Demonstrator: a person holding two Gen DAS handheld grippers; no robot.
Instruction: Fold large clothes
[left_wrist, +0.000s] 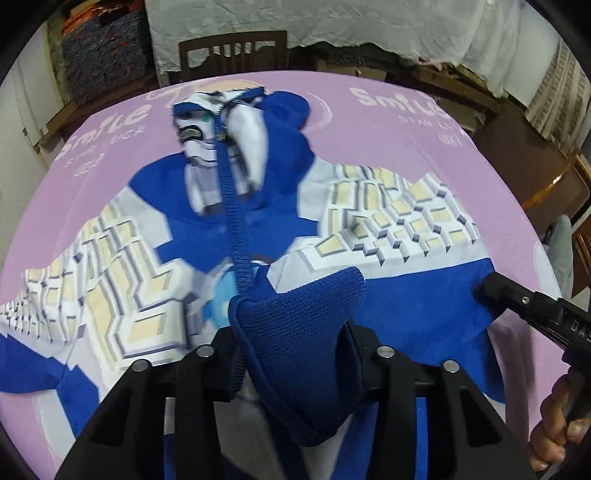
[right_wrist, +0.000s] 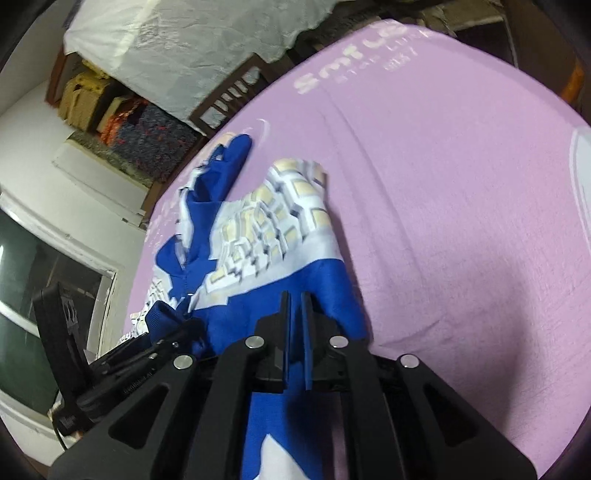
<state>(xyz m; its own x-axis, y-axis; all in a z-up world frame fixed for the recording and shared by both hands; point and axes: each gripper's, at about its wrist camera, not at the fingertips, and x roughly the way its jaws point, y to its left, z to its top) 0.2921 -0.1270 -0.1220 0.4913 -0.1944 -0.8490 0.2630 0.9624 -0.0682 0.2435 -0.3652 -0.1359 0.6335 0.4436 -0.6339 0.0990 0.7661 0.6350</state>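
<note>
a pink sheet (left_wrist: 388, 155) covers the table, and the blue and white jacket (left_wrist: 388, 221) lies spread across it, sleeves out to both sides. the left gripper (left_wrist: 291, 354) has its fingers clamped on the jacket's ribbed blue hem. the right gripper (right_wrist: 295, 325) has its fingers nearly together, pinching a blue edge of the jacket.

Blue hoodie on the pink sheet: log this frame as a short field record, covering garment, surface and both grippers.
garment: blue and white printed hoodie, spread front-up
surface: pink sheet with white lettering
left gripper: shut on the blue ribbed hem
right gripper: shut on blue hem fabric
background: wooden chair behind the table
</note>
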